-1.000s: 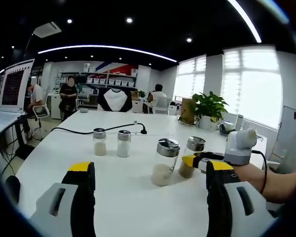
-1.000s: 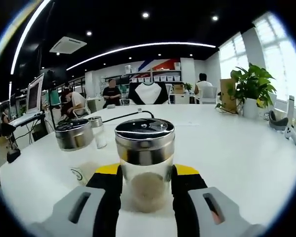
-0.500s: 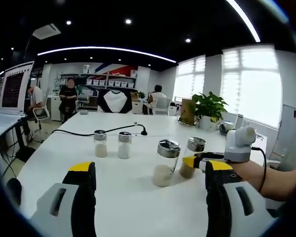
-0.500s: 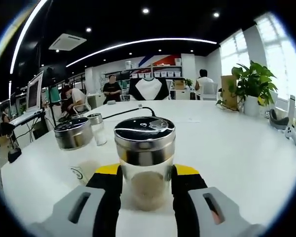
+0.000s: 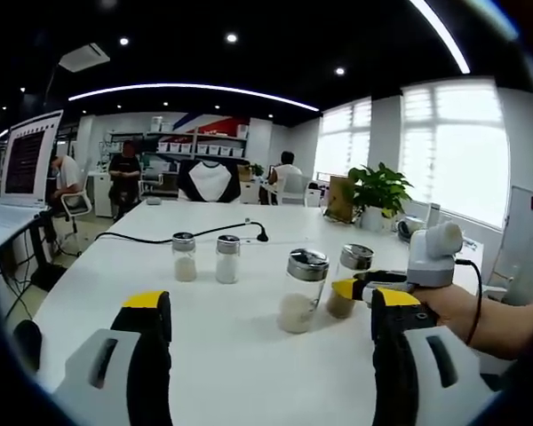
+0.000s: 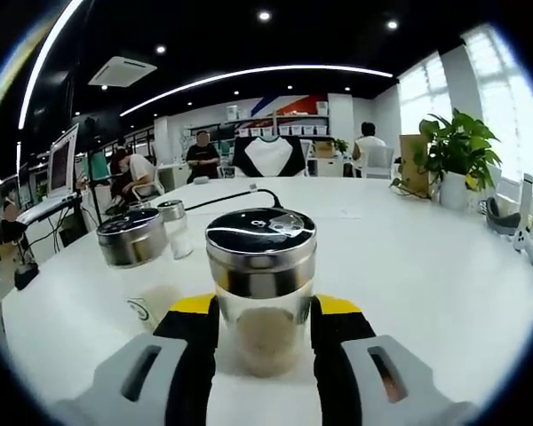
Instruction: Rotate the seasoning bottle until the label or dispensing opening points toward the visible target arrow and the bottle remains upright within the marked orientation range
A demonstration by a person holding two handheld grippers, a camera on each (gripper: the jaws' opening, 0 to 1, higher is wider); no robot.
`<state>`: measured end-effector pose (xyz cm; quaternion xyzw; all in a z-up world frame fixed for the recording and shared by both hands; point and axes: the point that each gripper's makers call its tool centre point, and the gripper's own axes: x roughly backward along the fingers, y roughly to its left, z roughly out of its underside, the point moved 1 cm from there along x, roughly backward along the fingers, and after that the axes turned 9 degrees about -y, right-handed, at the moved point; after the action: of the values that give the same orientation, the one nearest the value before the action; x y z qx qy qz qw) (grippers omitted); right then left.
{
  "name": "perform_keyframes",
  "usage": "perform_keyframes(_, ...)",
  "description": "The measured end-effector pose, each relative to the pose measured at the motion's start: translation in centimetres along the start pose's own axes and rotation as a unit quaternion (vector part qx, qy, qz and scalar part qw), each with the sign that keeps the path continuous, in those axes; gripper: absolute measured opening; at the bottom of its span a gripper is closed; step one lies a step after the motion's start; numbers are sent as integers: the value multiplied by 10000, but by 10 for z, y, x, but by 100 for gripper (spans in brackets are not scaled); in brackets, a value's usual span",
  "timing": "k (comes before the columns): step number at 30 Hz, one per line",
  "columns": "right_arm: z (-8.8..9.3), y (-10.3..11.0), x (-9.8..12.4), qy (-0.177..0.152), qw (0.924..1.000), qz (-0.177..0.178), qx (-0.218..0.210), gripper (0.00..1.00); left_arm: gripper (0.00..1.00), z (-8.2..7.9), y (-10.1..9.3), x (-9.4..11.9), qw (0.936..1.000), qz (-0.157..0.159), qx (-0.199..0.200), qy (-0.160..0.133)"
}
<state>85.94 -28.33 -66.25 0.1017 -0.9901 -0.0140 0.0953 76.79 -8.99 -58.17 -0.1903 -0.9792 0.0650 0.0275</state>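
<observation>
Seasoning bottle [image 6: 260, 284] stands upright on white surface [image 6: 426, 266], clamped between jaws of my right hand-held gripper [image 6: 262, 333]; left hand-held gripper [image 5: 271, 328] open, empty; no arrow visible, so rotation progress unjudgeable; turning likely remains.

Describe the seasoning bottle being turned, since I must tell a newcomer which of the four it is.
On the white table, four glass shakers stand in two pairs. Take the pair nearer the potted plant. It is the seasoning bottle farther right in the left gripper view, holding brownish powder, and alone sits between the yellow-tipped jaws of the right tool; its neighbour holds paler powder and stands free.
</observation>
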Motion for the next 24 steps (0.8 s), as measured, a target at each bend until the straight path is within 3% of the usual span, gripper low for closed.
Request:
perform_keyframes(5,1,-2,3,19,10000,-12,-14,45,99,1,0,0,10000,3,7,15)
perform_keyframes(10,1,4,5,38,9996,-276,-87,54,100,2,-2,0,10000,46,-47,43)
perform_keyframes(16,1,-1,10,70,9994,-327,-15,54,100,0,-1,0,10000,53,-64,8)
perform_keyframes(21,-4,-2,21,49,9980,-616,151,57,100,-1,2,2,10000,9,-47,-13)
perform_keyframes(24,-6,-1,23,63,9951,-978,161,57,100,-1,3,2,9999,-26,74,-65)
